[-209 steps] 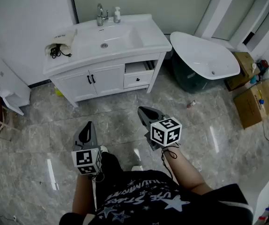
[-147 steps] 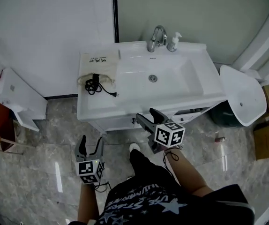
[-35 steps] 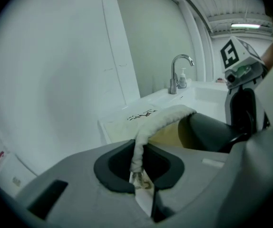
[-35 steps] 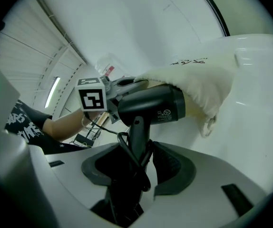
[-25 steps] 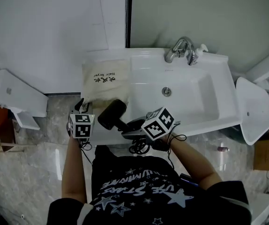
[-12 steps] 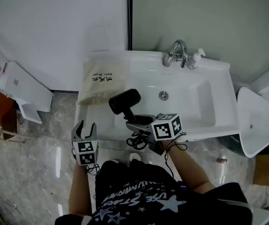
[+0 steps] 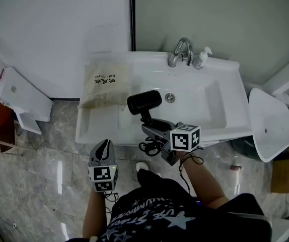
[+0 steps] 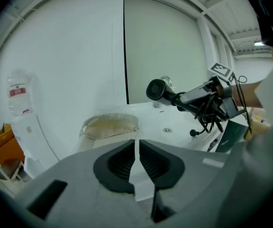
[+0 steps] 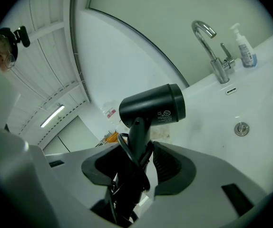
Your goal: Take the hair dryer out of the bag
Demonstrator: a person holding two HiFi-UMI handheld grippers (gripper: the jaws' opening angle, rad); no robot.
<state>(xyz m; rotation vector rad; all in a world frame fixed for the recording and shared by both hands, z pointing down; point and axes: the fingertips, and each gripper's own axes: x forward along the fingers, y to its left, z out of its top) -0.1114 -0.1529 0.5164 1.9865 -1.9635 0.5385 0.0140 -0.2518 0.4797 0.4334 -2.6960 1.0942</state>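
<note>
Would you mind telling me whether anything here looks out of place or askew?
Only the cord: it hangs in a loose tangle below the right claw, which grips the hair dryer by its handle over the sink. The bag lies flat beside it.

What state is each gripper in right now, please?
Left gripper: jaws have just been closing, almost together, nothing between them.
Right gripper: shut on the hair dryer handle.
</note>
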